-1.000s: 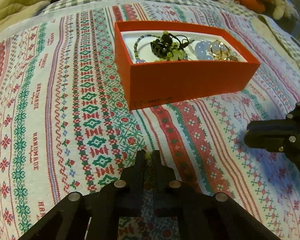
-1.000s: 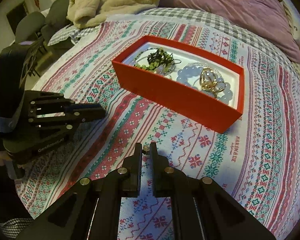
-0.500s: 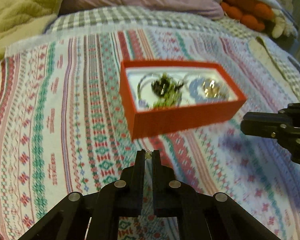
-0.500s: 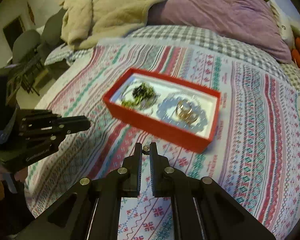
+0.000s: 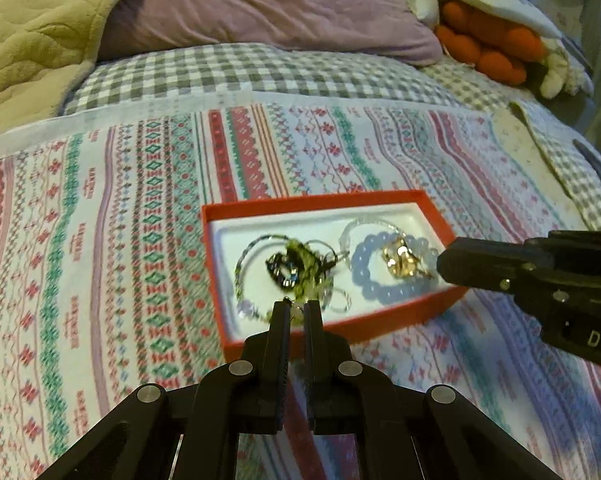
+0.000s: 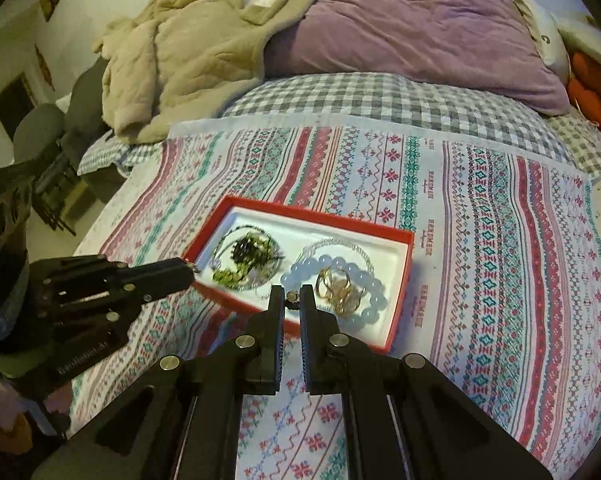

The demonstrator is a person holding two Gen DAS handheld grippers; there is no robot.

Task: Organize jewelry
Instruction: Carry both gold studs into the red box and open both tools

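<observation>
Two tiny pieces (image 6: 291, 297) pinched in the near-shut jaws of left gripper (image 5: 296, 308) and right gripper (image 6: 290, 294): release inside red box (image 6: 320, 216) only, or risk loss on bedspread (image 6: 480, 260).

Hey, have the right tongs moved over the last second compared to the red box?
Yes. The right tongs have come forward and up: a second ago their tips sat over the cloth short of the red box, and now they sit over its near edge.
</observation>
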